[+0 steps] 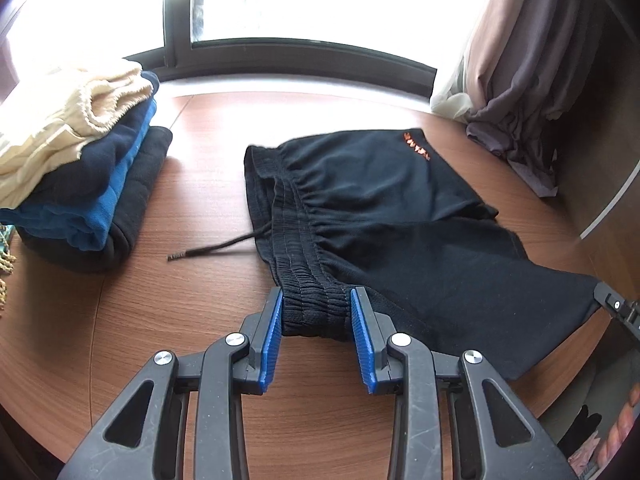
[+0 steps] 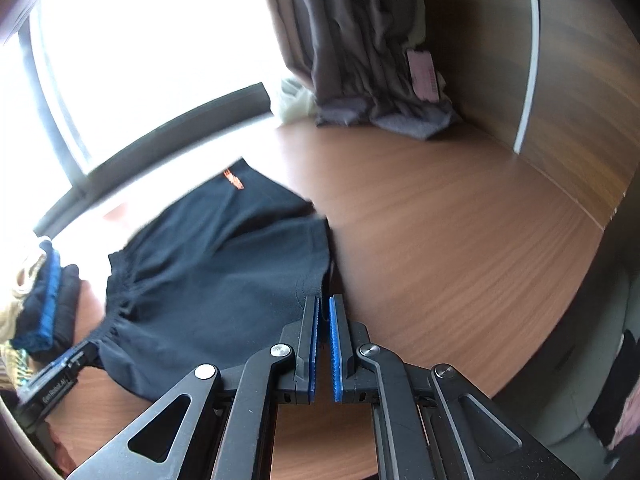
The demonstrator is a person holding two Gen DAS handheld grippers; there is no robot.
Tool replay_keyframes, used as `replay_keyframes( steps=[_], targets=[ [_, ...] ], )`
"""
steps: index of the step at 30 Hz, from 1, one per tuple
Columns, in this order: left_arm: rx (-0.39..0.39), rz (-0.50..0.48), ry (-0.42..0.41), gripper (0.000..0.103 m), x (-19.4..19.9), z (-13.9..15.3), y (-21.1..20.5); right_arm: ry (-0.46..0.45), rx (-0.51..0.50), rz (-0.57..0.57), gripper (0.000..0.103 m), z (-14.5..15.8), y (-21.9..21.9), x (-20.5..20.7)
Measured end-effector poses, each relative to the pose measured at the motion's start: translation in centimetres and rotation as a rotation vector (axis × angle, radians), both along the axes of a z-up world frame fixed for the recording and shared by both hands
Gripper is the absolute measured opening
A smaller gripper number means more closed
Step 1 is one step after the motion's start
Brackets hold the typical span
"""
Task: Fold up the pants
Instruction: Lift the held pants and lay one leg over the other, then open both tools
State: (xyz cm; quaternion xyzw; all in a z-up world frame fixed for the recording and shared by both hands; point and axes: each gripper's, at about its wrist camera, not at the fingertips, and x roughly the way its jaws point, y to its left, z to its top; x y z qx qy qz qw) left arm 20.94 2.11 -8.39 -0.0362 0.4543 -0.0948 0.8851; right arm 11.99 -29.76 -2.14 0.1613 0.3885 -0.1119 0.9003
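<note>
A: We have black pants (image 1: 392, 216) lying on the brown surface (image 1: 192, 300). Where do we hold them?

B: Our left gripper (image 1: 316, 312) pinches the bunched waistband (image 1: 304, 240) between its blue pads (image 1: 272, 332). The stretchy band is thick there, so the pads stay a bit apart around it.

A: And our right gripper (image 2: 324, 320)?

B: It sits at the other edge of the pants, by the hem. Its pads are almost pressed together. We think a thin bit of cloth is caught between them, because the cloth is pulled to a point there in the left view. In its own view the cloth seems to sit beside the pads, so we cannot tell for sure.

A: Are the pants heavy?

B: We think not. They look soft and floppy, like gym shorts. They sag and wrinkle wherever we do not hold them.

A: So they will droop when we lift?

B: Yes, we guess so. Holding two far ends keeps the cloth flat between them. The waistband is a good place to grab, because it is fat and does not slip out.

A: What about the string (image 1: 216, 248)?

B: It hangs out of the waistband onto the surface. It may flop about, so we watch it.

A: And that pile (image 1: 80, 168) on the left?

B: Folded clothes, stacked well apart from our pants. We think ours go there when folded.
</note>
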Motion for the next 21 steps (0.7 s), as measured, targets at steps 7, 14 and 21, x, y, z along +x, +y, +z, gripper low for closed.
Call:
replay_keyframes(
  steps=[7,14,21],
  targets=[
    [-0.023,0.049,-0.059,0.033,-0.2,3.2,-0.1,-0.126,-0.004,0.052,0.006,4.3,-0.8,1.4],
    [-0.024,0.102,-0.088,0.033,0.7,5.2,-0.7,-0.213,0.007,0.091,0.006,7.1,-1.6,4.0],
    [0.005,0.146,-0.080,0.033,2.8,5.7,-1.1,-0.242,0.014,0.135,0.006,7.5,-1.8,7.7]
  ],
)
